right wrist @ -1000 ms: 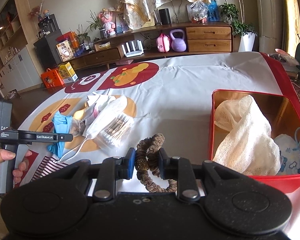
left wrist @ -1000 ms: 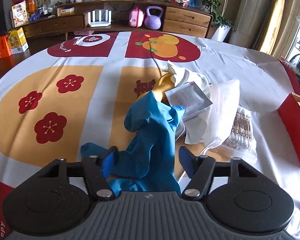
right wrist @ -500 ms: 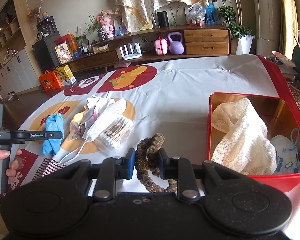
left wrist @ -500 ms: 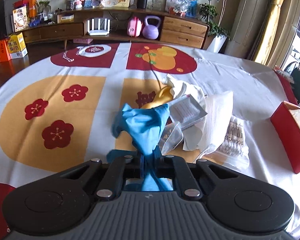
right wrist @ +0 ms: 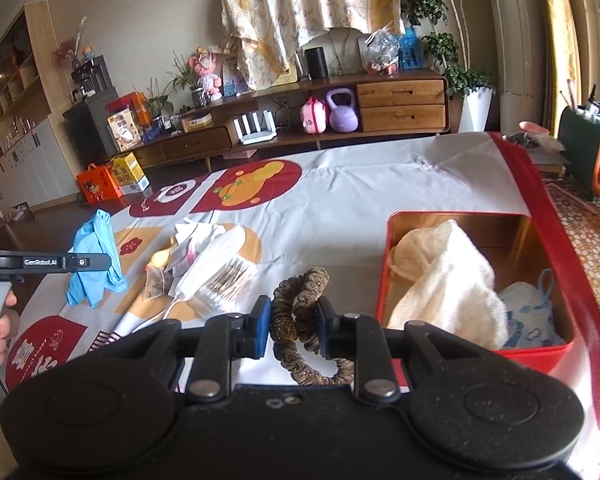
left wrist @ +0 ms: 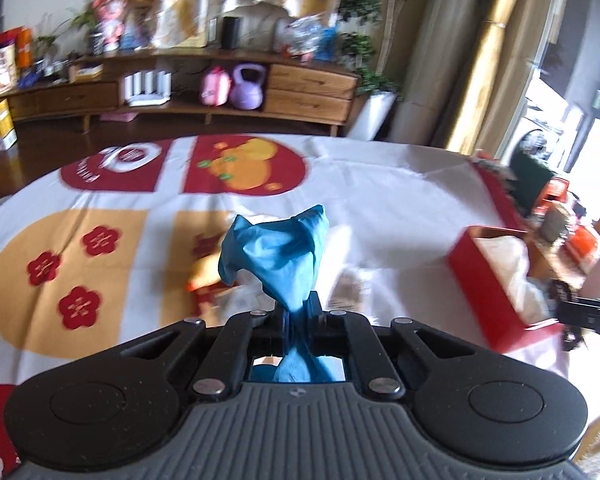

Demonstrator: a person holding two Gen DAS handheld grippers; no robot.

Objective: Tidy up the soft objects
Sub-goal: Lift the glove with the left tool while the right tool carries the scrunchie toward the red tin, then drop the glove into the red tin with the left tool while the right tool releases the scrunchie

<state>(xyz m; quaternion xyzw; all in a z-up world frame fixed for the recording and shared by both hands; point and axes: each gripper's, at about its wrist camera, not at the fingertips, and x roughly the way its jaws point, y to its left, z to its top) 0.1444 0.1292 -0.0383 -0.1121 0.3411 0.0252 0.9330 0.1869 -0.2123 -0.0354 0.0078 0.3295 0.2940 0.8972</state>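
L gripper (left wrist: 298, 312) pinching blue glove (left wrist: 278, 252), hanging clear of table for carrying; R gripper (right wrist: 294, 326) clamping scrunchie (right wrist: 300, 300), prob. heading to red tin (right wrist: 460, 216) w/ other soft items.

Left tool (left wrist: 298, 312) clamped blue glove (left wrist: 276, 256), lifted off table.

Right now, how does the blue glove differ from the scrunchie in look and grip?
The blue glove is smooth, plain blue and hangs limp; the scrunchie is a ruffled, brown-patterned ring. The glove is pinched in the left gripper, whose fingers are fully shut; the right gripper holds the scrunchie with fingers visibly apart. Both are soft items, each clamped in a gripper.
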